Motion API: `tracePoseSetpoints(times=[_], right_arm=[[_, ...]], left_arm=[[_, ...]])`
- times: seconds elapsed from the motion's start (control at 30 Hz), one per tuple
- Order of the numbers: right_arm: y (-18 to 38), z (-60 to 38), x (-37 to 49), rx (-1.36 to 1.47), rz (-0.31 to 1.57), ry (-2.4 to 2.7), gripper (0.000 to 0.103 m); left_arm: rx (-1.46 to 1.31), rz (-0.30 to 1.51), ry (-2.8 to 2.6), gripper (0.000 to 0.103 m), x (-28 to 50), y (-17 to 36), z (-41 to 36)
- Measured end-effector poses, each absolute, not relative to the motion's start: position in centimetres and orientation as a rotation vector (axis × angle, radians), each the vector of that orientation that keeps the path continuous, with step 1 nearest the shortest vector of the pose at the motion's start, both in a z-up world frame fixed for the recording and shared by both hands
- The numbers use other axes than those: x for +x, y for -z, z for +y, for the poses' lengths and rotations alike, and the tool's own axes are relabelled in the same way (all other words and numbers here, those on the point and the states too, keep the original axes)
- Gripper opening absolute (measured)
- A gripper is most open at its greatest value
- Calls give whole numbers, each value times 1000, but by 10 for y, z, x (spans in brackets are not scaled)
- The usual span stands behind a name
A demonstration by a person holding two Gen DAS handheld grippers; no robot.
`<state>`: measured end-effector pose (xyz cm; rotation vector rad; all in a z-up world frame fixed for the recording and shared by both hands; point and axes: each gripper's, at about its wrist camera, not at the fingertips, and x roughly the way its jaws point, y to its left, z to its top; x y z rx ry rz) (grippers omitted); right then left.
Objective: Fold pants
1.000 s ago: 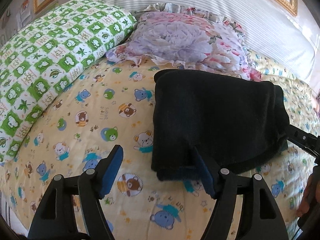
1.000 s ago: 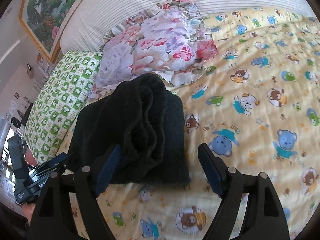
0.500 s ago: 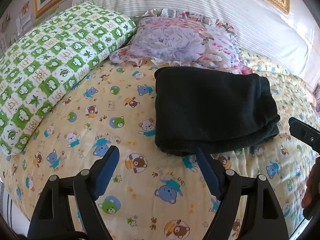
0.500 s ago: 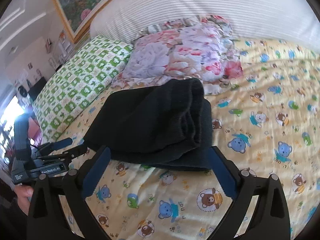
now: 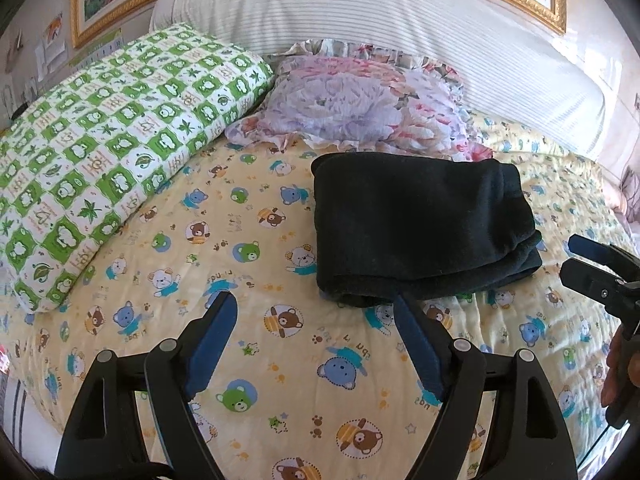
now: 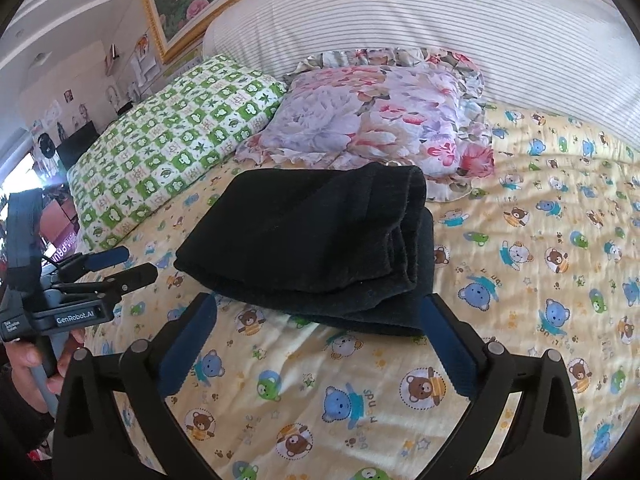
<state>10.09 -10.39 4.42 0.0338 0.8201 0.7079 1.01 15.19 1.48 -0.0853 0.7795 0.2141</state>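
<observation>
Here the black pants (image 5: pixel 420 232) lay folded into a thick rectangular stack on the yellow bear-print bedsheet (image 5: pixel 248 360), their far edge just short of the floral pillow (image 5: pixel 360 100). A green-and-white checked pillow (image 5: pixel 112 152) sat to the left, well apart from the stack. The left gripper (image 5: pixel 316 336) hovered over the sheet near the stack's near-left corner, jaws spread wide with nothing between them; its right blue pad (image 5: pixel 412 340) showed in front of the pants' near edge, and contact could not be judged. The right gripper (image 6: pixel 316 340) was at the stack's near-right edge, jaws opening and almost fully spread, holding nothing, the fabric lying beyond the fingertips. A hand (image 6: pixel 28 364) gripped the left tool's handle. A striped headboard (image 6: pixel 440 20) stood at the far side.
</observation>
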Motion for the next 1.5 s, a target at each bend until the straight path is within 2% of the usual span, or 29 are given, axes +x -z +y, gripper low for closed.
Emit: tracePoseSetpoints(times=[0.5, 1.5], right_arm=[[-48, -101, 84, -36, 789, -738, 102], [-19, -104, 111, -112, 819, -744, 102]], left_arm=[[14, 737, -252, 85, -7, -24, 142], [72, 733, -135, 86, 33, 1, 138]])
